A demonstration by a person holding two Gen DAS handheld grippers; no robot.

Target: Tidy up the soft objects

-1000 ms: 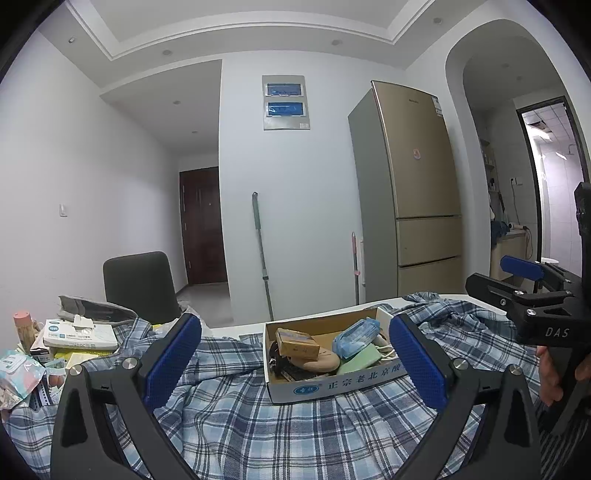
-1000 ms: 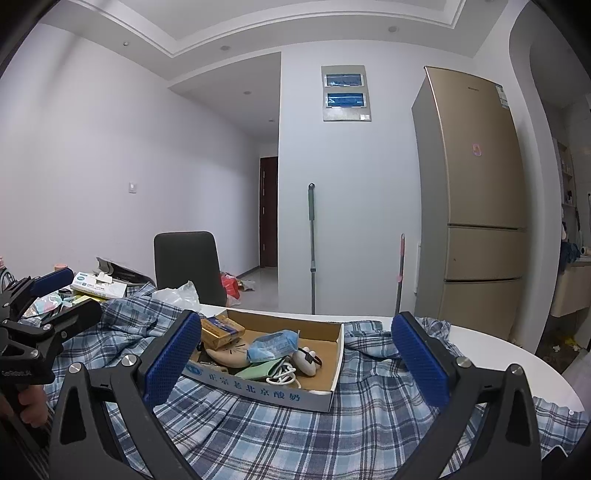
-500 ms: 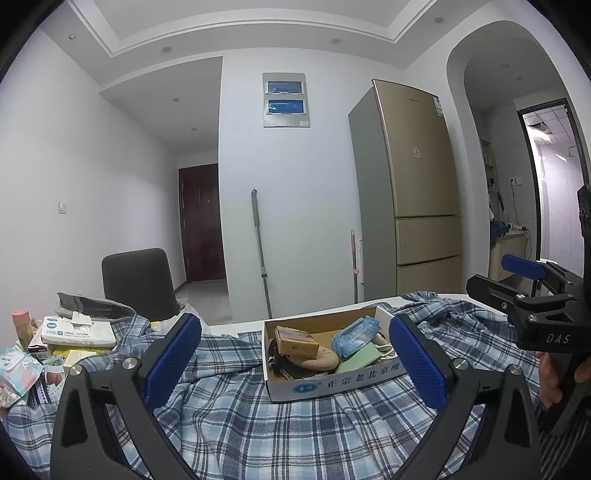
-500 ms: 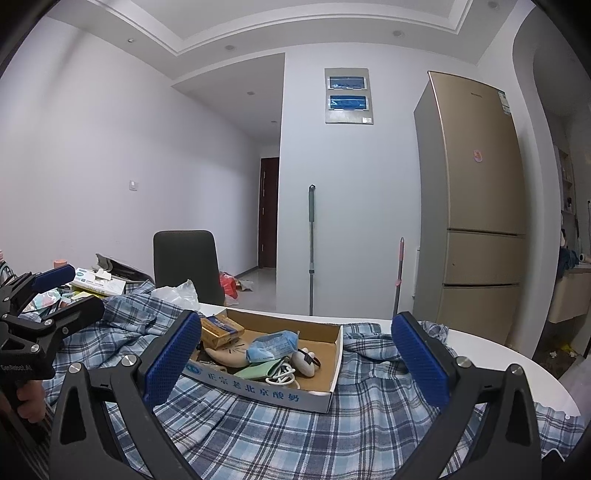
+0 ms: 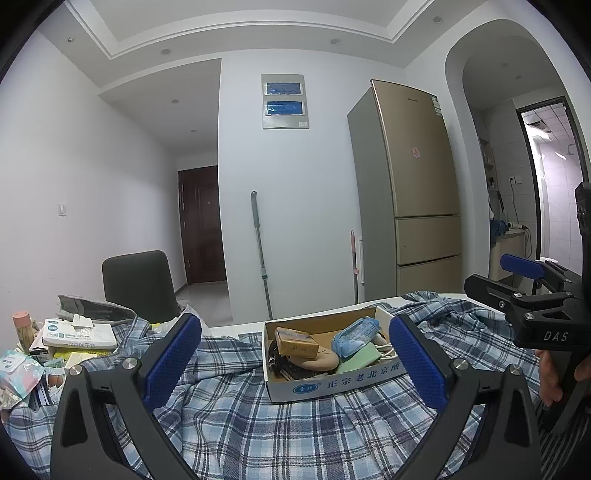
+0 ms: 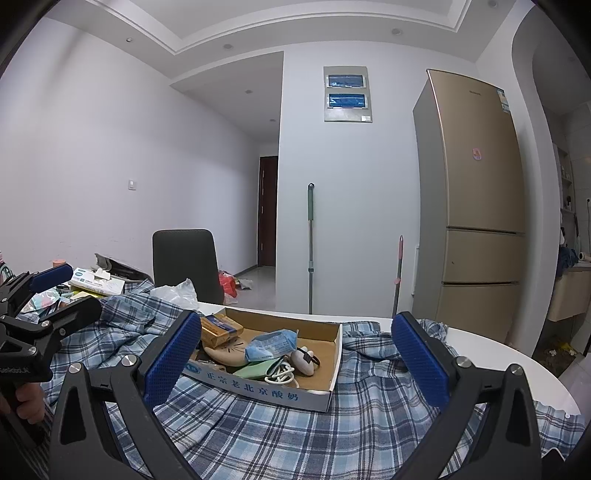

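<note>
Barely anything had shifted: my left tongs (image 5: 294,363) and right tongs (image 6: 296,363) stayed spread wide and empty above the plaid shirt (image 5: 258,424), cardboard box (image 6: 280,391) ahead between their fingers, so no progress.

White walls (image 5: 110,155) and a stepped white ceiling (image 5: 236,33) with small recessed lights fill the upper frame. A tall gold fridge (image 5: 417,192) stands right of centre, beside an arched opening (image 5: 517,155) at far right. A dark wooden door (image 5: 202,225) closes the corridor left of centre. A grey chair (image 5: 138,284) sits lower left; a mop handle (image 5: 260,251) leans against the wall.
</note>
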